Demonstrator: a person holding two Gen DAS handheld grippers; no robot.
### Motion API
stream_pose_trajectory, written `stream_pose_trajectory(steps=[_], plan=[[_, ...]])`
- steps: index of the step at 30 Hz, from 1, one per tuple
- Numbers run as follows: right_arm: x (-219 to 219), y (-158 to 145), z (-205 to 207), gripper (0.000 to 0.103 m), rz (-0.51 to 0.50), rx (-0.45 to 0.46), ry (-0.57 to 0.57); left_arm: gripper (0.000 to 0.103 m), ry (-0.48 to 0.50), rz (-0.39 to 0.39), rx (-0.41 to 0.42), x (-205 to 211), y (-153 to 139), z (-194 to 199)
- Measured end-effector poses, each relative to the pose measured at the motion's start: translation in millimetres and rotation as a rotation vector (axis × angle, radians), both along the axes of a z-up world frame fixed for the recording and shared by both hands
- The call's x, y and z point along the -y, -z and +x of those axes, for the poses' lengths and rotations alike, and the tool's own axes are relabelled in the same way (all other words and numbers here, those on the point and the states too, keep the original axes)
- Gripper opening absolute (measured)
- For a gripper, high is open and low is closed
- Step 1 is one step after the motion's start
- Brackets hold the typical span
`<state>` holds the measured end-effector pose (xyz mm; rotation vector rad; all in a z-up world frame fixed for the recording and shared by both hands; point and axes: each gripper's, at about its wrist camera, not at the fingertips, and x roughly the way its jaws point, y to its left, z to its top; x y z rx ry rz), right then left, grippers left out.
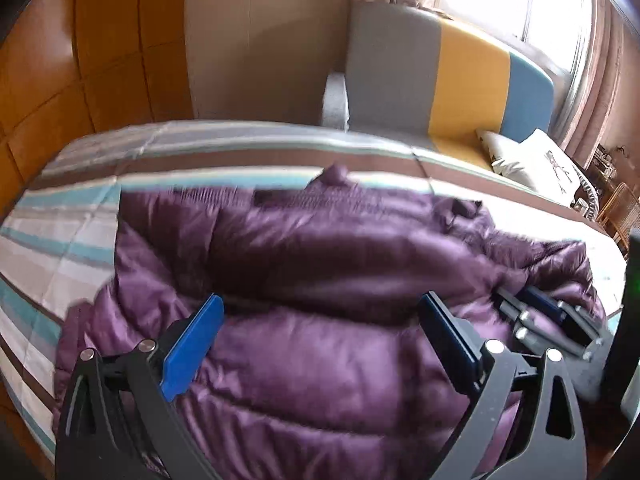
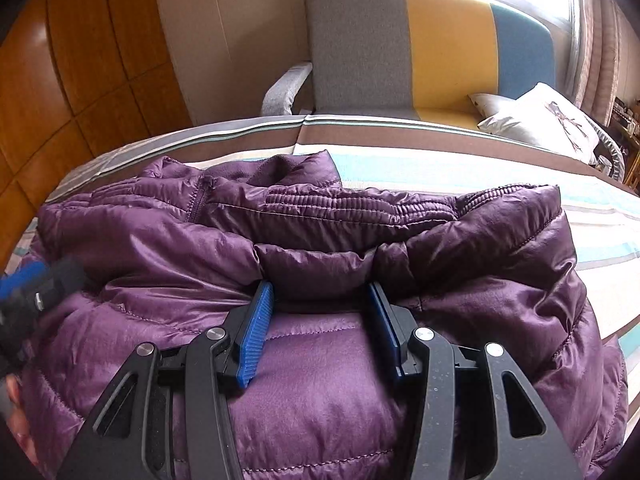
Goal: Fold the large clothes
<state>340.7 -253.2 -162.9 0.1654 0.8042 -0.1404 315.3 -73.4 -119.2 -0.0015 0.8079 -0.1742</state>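
Left wrist view: a striped bed cover (image 1: pixel 60 216) fills the low half, with a grey, yellow and blue headboard (image 1: pixel 448 80) at 1 o'clock and a wooden wall (image 1: pixel 60 60) at 10 o'clock. The purple puffy jacket (image 1: pixel 320 280) lies on the bed. The left gripper (image 1: pixel 320 332) points down at it, its jaws spread wide and holding nothing.

Right wrist view: a white pillow (image 2: pixel 548 120) sits at 2 o'clock. The right gripper (image 2: pixel 320 320) pinches a fold of the jacket (image 2: pixel 160 240). The other gripper (image 2: pixel 36 288) shows blurry at 9 o'clock.
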Motion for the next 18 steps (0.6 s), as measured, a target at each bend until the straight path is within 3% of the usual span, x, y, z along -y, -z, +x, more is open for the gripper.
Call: stream_pose_trajectory(steps=[5, 11, 18], plan=[[3, -1, -3, 0.048, 0.007, 0.005, 0.004, 0.095, 0.011, 0.131, -0.06, 19, 16, 35], [4, 2, 1, 0.048, -0.003, 0.004, 0.011, 0.098, -0.01, 0.125, -0.021, 21, 32, 39], [5, -2, -3, 0.05, 0.032, 0.024, 0.002, 0.099, -0.003, 0.079, -0.028, 1, 21, 14]])
